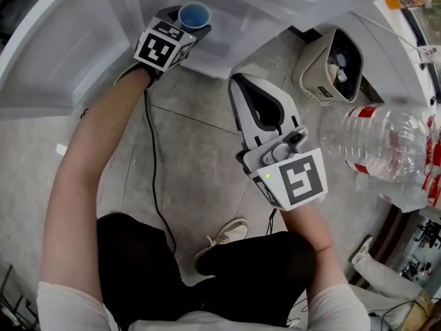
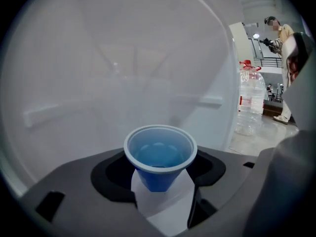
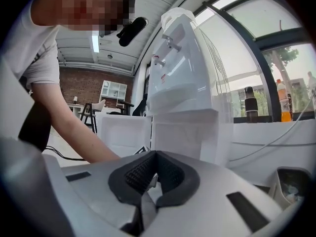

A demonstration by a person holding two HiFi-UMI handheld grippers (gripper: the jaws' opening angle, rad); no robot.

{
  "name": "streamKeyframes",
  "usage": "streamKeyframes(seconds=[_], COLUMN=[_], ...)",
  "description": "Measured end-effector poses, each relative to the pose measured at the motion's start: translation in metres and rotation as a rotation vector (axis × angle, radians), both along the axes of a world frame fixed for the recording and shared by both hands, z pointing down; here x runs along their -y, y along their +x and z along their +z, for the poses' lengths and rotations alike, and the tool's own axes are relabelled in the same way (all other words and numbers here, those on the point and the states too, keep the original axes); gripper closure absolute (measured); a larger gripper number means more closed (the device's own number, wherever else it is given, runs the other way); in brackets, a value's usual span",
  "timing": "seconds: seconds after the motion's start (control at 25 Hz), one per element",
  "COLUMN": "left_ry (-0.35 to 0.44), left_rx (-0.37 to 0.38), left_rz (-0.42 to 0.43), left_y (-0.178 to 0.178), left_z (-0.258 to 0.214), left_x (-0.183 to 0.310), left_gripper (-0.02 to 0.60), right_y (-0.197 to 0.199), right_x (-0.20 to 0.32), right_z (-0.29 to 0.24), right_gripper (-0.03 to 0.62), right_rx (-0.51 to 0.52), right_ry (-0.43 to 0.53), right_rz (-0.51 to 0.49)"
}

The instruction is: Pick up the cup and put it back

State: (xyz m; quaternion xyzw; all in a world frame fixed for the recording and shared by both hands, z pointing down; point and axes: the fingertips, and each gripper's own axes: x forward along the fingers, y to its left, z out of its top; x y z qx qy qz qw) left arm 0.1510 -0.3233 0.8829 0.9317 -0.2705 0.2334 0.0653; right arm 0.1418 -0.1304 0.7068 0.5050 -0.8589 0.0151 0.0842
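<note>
Nearest of all, the right hand-held gripper (image 1: 236, 83) is carried low over the tiled floor (image 1: 200, 157). Its jaws are brought fully together with nothing between them, and no part in the task is being played by it. Farther out, the left hand-held gripper (image 1: 186, 21) is reached forward to a white ledge (image 1: 227, 57). The blue cup (image 2: 159, 154) is seen upright between its jaws, which are set fairly wide and closed on the cup's tapered sides just below the rim. The cup appears empty.

The step in hand is judged to be the carrying part: the cup is gripped, and either the lift or the return is under way. The next move calls for a level, gentle lowering onto the ledge directly beneath the left hand-held gripper. Release should be made only once the base is seated, since a thin plastic cup is easily squeezed or tipped.

Several things cannot be settled. Whether the cup's base is touching the ledge or hanging just above it is hidden by the cup itself and the jaws. Off to the right of the right hand-held gripper, a large clear bottle (image 1: 386, 143) is blurred and cut by the frame edge. A small beige bin (image 1: 331, 64) ahead of that gripper is only partly readable.
</note>
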Motion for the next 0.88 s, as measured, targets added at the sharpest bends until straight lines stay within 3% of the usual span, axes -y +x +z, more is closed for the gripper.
streamKeyframes(seconds=[0.16,0.44,0.64,0.88], left_ry=[-0.04,-0.085,-0.069,-0.069], left_rx=[0.031,-0.001,0.048,0.024], left_rz=[-0.001,-0.003,0.018,0.003], left_y=[0.0,0.003,-0.001,-0.015], left_z=[0.023,0.03,0.042,0.037], left_x=[-0.003,0.001,-0.005,-0.016], left_gripper=[0.265,0.259,0.144,0.137], right_y=[0.01,0.011,0.018,0.017], right_x=[0.0,-0.001,0.002,0.009], right_z=[0.001,0.004,0.001,0.002], right_gripper=[0.575,0.574,0.574,0.574], right_rx=[0.001,0.001,0.007,0.014], right_ry=[-0.01,-0.013,-0.003,0.007], right_rz=[0.015,0.011,0.032,0.04])
